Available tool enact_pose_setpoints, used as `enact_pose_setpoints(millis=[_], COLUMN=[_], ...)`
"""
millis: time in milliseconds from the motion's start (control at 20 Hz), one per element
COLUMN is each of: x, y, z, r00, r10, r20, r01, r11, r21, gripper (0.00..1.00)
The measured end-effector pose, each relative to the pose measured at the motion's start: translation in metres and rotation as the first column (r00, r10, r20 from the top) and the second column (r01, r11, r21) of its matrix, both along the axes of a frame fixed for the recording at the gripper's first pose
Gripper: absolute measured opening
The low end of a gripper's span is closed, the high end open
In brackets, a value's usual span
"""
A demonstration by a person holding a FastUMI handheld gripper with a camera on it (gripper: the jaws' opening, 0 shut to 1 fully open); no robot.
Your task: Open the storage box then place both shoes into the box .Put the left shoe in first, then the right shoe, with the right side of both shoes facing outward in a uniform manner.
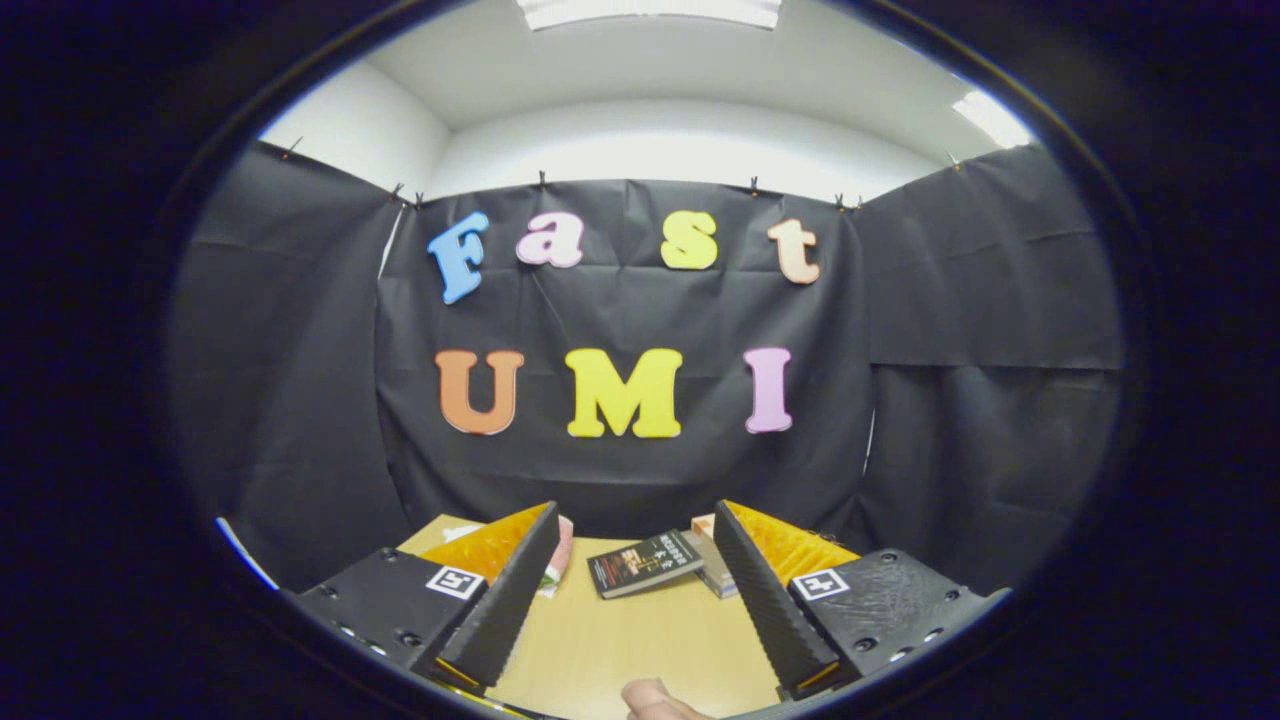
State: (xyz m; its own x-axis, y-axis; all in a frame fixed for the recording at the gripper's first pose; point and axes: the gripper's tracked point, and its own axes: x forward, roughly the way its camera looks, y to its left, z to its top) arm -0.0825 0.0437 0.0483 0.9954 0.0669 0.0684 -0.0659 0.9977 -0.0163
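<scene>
My gripper (636,518) is held up above a wooden table (620,640), open, with a wide gap and nothing between its fingers (515,590). Beyond the gap the far part of the tabletop and the black cloth wall are visible. A person's fingertip (655,698) shows just below the gap, close to me.
A dark book (642,563) lies on the table ahead, between the fingers. A pale box-like thing (712,560) sits just behind the right finger. A pink and white item (558,560) peeks out beside the left finger. Black cloth walls close in the far side and both flanks.
</scene>
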Motion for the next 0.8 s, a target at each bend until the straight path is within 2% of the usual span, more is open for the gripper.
enact_pose_setpoints(millis=[350,600,800], x=[-0.01,-0.01,-0.014], y=[-0.024,-0.017,-0.013], z=[0.015,-0.013,-0.021], r00=[0.994,0.998,0.998], r10=[-0.005,0.032,0.028], r20=[0.113,0.053,0.054], r01=[0.005,-0.03,-0.027], r11=[1.0,0.999,0.999], r21=[0.005,-0.039,-0.019], gripper=[0.95,0.96,0.96])
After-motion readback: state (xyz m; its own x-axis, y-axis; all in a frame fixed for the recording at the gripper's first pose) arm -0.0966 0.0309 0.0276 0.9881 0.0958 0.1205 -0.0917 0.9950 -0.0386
